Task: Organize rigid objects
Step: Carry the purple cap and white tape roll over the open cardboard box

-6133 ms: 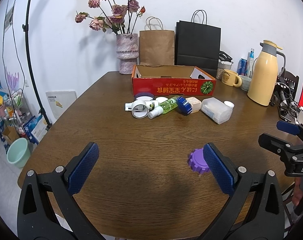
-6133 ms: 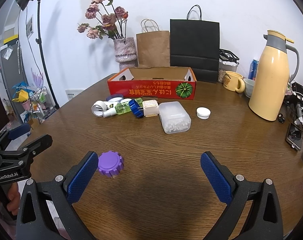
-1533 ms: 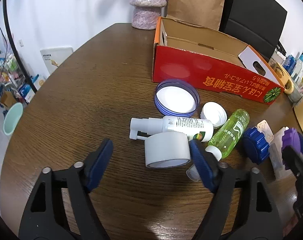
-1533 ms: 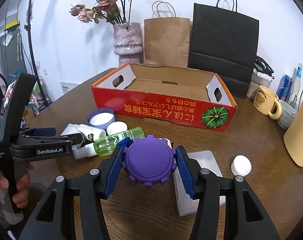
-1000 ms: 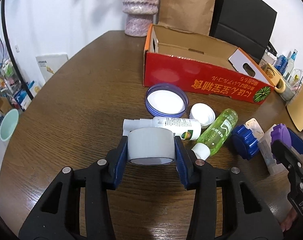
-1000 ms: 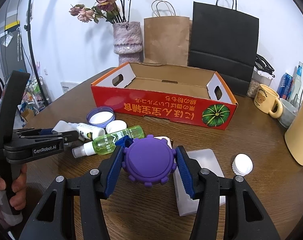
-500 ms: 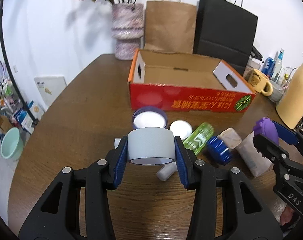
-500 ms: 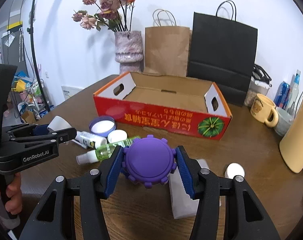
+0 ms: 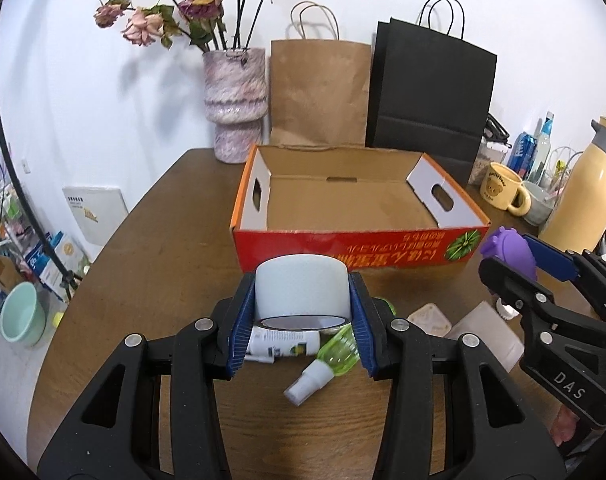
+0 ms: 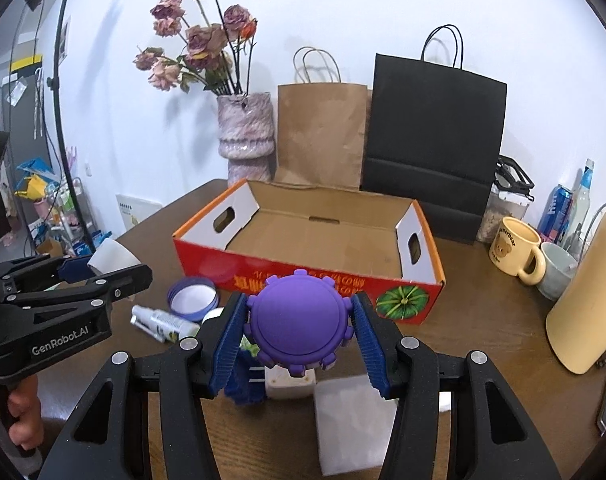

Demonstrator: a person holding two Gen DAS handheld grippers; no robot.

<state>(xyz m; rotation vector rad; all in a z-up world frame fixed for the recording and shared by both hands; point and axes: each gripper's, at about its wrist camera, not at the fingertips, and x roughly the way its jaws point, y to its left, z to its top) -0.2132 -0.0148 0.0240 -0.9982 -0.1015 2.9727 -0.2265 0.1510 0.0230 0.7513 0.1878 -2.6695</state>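
Carrying step: the left gripper (image 9: 301, 316) pinches a white tape roll (image 9: 301, 292), the right gripper (image 10: 299, 336) pinches a purple cap (image 10: 299, 322), both held before the box (image 9: 355, 246) (empty inside); next, probably lowering each in

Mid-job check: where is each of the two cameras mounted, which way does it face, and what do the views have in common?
Left wrist: rides the left hand-held gripper, looking along its fingers past the white tape roll it clamps toward the red cardboard box; the right hand-held gripper shows at right.
Right wrist: rides the right hand-held gripper, looking over the purple knobbed lid it clamps toward the same box; the left hand-held gripper and a hand show at left.
Shared: box, vase, paper bags, yellow mug.
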